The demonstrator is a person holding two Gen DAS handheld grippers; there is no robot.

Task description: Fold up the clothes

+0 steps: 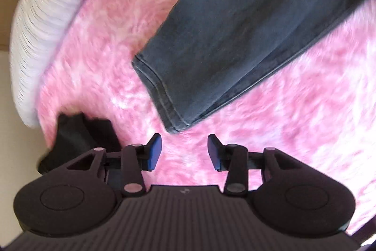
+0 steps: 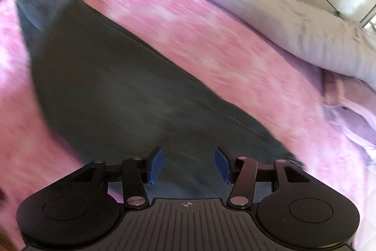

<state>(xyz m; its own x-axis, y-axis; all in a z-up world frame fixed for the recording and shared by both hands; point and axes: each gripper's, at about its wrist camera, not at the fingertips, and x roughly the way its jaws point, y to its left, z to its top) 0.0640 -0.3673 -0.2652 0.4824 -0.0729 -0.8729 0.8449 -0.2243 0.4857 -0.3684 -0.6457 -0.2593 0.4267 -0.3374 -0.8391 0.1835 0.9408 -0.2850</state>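
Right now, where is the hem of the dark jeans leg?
In the left wrist view the hem lies on the pink blanket, just ahead of the open left gripper and slightly to its left, not between the fingers.

Bright, even light; both fisheye views motion-blurred, the edges strongly curved.
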